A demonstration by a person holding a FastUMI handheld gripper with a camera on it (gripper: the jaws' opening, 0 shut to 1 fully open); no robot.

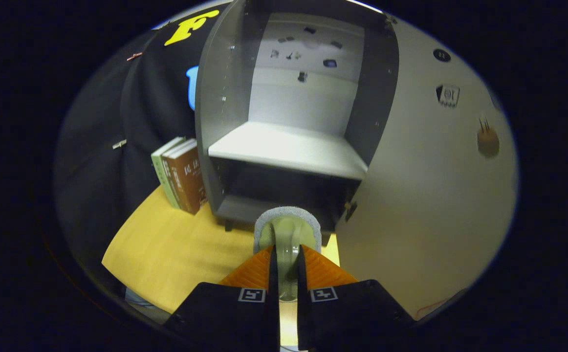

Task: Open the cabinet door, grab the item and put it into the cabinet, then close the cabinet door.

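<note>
My gripper (287, 254) is shut on a pale green sponge with a grey scouring edge (288, 226), which stands on edge between the fingers and sticks out ahead of them. Just beyond the sponge stands the grey cabinet (225, 107), open, with a light middle shelf (289, 149) and a dark lower compartment (279, 188) right behind the sponge. The cabinet door (430, 161) is swung wide open to the right of the fingers, its pale inner face turned towards me.
Two books (181, 173) stand on the wooden tabletop (176, 244), leaning against the cabinet's left side. The booth's black cloth wall hangs behind them. Small dark marks dot the cabinet's back panel (308, 54).
</note>
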